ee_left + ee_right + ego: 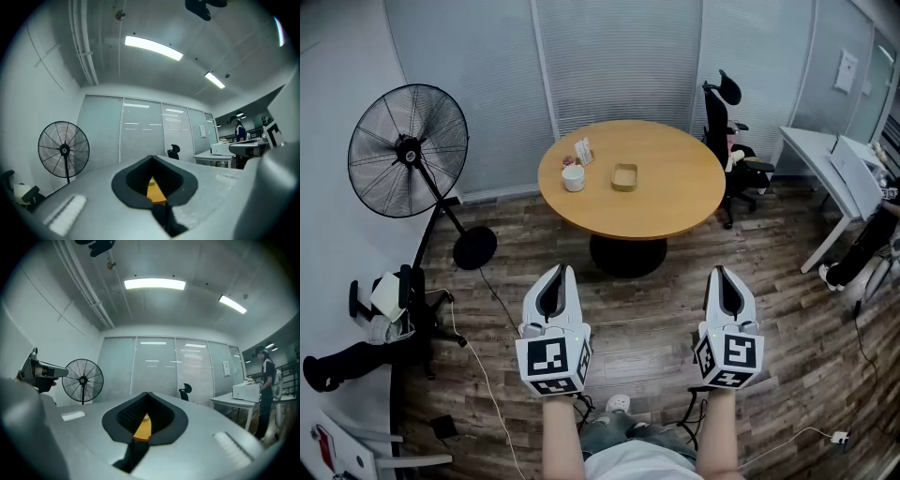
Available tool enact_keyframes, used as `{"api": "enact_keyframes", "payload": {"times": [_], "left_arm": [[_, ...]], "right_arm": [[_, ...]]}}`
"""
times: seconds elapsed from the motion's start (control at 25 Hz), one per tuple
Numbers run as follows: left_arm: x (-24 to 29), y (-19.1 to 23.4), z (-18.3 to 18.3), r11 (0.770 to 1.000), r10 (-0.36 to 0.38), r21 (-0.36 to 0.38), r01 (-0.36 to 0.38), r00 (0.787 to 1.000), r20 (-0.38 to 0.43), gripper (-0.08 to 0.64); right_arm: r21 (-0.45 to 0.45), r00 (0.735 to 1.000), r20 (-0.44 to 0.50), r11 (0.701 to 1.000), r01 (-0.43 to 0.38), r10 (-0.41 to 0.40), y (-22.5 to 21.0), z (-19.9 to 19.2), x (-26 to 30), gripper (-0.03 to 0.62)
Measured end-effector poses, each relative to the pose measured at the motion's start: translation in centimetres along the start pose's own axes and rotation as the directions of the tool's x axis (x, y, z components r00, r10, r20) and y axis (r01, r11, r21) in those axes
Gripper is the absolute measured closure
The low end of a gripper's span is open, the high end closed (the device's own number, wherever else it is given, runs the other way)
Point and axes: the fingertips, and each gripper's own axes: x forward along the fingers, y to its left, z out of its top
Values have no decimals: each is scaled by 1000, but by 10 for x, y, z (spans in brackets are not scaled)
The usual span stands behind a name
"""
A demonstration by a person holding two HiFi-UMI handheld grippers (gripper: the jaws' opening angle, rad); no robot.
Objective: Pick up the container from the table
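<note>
Head view shows a tan, square, open-topped container point(624, 177) on the table point(675, 192).

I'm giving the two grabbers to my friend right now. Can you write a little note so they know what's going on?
Left gripper: jaws together, empty, over the floor short of the table.
Right gripper: the same.
Things: the tan container sits near the middle of the round table, with a white cup on its left, apart from it.
Done: nothing; the container is untouched.
Left: step closer, open a gripper, close on the container, lift.
</note>
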Motion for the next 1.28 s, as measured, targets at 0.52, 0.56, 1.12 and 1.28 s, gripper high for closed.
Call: {"api": "enact_keyframes", "payload": {"times": [0.52,0.56,1.12,1.28], "left_arm": [[16,11,-5,1000,4,-9,-4,1000,-9,560],[18,13,-6,1000,3,-13,-3,1000,-10,560],[55,59,-13,1000,-10,-9,10,1000,-1,560],[69,66,-22,1000,-17,-13,16,1000,-21,560]], "right_arm": [[-10,1000,-16,1000,8,-8,5,-4,16,565],[-7,1000,-14,1000,10,-10,6,-5,19,565],[10,999,34,999,-39,39,51,-4,65,279],[21,999,15,998,-52,51,54,-11,80,191]]}}
